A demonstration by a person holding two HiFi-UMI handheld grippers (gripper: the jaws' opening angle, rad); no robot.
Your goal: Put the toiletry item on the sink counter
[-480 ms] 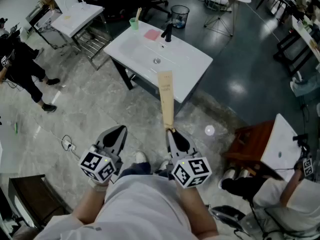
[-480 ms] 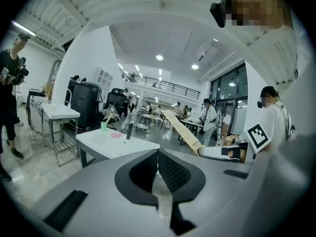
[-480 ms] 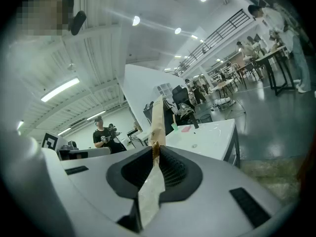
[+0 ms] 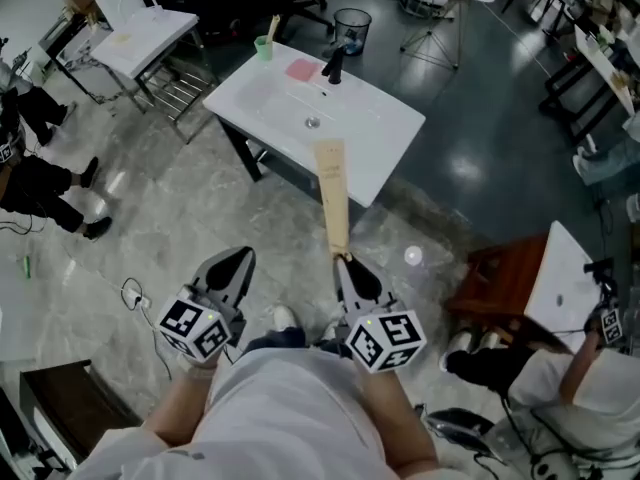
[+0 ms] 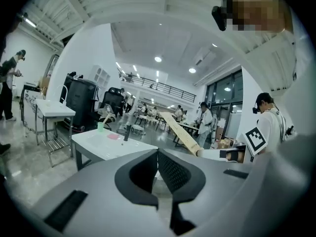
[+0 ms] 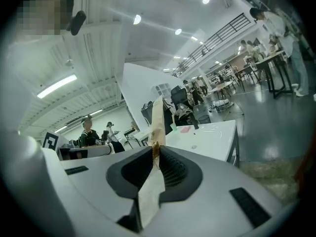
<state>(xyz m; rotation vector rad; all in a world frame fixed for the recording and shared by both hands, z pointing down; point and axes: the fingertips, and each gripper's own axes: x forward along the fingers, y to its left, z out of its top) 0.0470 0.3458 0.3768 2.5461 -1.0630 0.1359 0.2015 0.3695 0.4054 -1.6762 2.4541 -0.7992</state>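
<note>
The right gripper [image 4: 343, 260] is clamped on a long tan pack [image 4: 332, 193] – the toiletry item – which points to twelve o'clock, its far end over the near edge of the white sink tabletop [image 4: 385, 158] in the head view. Print on the pack is too small to read; the only clear marks are the black-and-white squares on the gripper cubes. The left gripper [image 4: 240, 258] has its jaws together on nothing.

On the tabletop a green cup [image 4: 265, 48] stands at eleven o'clock, with a pink item [image 4: 303, 69] and a black faucet [image 4: 333, 65] beside it. Only the right gripper view shows the pack's tail [image 6: 150, 191] running back between the jaws.
</note>
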